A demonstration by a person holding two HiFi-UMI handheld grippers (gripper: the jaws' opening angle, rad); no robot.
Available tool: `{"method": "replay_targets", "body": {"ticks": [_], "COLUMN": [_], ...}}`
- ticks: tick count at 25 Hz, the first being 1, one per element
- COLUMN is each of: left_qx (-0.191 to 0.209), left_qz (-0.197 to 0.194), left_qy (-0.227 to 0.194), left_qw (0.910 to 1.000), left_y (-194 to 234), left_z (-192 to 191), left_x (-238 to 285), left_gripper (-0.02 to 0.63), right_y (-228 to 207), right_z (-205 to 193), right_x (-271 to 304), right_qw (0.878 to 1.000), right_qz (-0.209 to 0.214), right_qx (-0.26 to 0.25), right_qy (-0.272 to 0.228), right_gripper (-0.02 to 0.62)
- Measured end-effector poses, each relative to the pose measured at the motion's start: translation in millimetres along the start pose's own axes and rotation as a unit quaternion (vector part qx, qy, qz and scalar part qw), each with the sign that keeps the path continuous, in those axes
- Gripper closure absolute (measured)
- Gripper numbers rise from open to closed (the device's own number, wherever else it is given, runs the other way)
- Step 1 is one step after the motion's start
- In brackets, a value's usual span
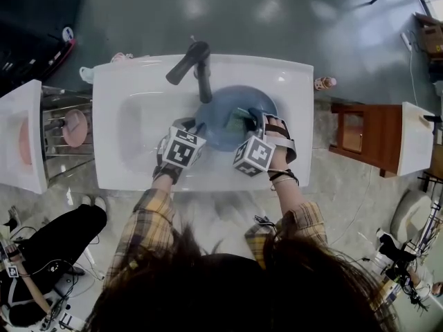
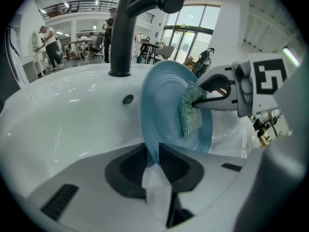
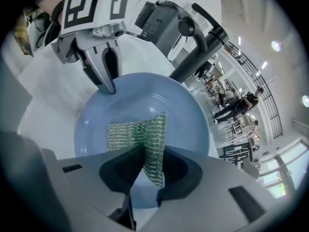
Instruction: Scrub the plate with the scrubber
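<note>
1. Two grippers work in the white sink [image 1: 131,126]. The left gripper [image 2: 155,152] is clamped on the rim of the plate [image 2: 161,100] and holds it tilted on edge by the faucet [image 1: 197,64].
2. The right gripper [image 3: 145,170] pinches the scrubber [image 3: 137,132], which lies against the plate's face.
3. Scrubbing looks under way. No foam or dirt shows, so how much remains is hard to judge.
4. The sink is glossy and the grey floor shines. A wooden stand [image 1: 360,133] sits to the right, and people stand in a bright hall beyond.

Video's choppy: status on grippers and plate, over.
Left gripper shut on rim of blue plate, tilted in sink. Right gripper shut on green scrubber, against plate face. Black faucet behind, not blocking.
</note>
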State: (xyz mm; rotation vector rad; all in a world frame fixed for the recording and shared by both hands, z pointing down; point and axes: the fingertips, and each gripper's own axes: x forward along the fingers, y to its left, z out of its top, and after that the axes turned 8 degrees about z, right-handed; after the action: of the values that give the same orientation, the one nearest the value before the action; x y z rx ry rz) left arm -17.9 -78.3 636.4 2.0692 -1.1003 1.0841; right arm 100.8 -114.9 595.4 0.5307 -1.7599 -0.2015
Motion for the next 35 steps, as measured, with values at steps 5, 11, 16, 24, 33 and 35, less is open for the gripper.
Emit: {"method": "replay_targets", "body": {"ticks": [5,11,16,24,33,35], "left_qx": [0.01,-0.001,-0.009,-0.014,-0.011,-0.005], "left_qz": [-0.003,-0.009,0.005,0.03,0.053,0.057], "left_qy": [-0.006,-0.004,-0.01,-0.043,-0.116,-0.135], "left_qw": [0.9999,0.9999,0.9999,0.9985,0.9918,0.9891], "left_y": [1,1,11,24,17,16], "left_z": [-4,-5,-4,17,59,69], "left_x": [3,-1,-8,-37,-90,-103], "left_gripper": [0.534,0.525,0.497,0.489,0.491,0.491], "right_y": [-34,-60,-65,-69,-87,-92], "right_z": [0,-7,-7,5,24,30], "right_x": [-9,-28,-40,-67,-116,-129], "right_qw": [0.999,0.995,0.99,0.982,0.965,0.96], "right_qz": [-0.037,-0.062,-0.064,-0.077,-0.088,-0.092], "right_qx": [0.033,0.08,0.12,0.162,0.211,0.22], "right_qy": [-0.007,-0.017,-0.03,-0.063,-0.131,-0.148], "right_gripper": [0.486,0.486,0.486,0.491,0.494,0.494]}}
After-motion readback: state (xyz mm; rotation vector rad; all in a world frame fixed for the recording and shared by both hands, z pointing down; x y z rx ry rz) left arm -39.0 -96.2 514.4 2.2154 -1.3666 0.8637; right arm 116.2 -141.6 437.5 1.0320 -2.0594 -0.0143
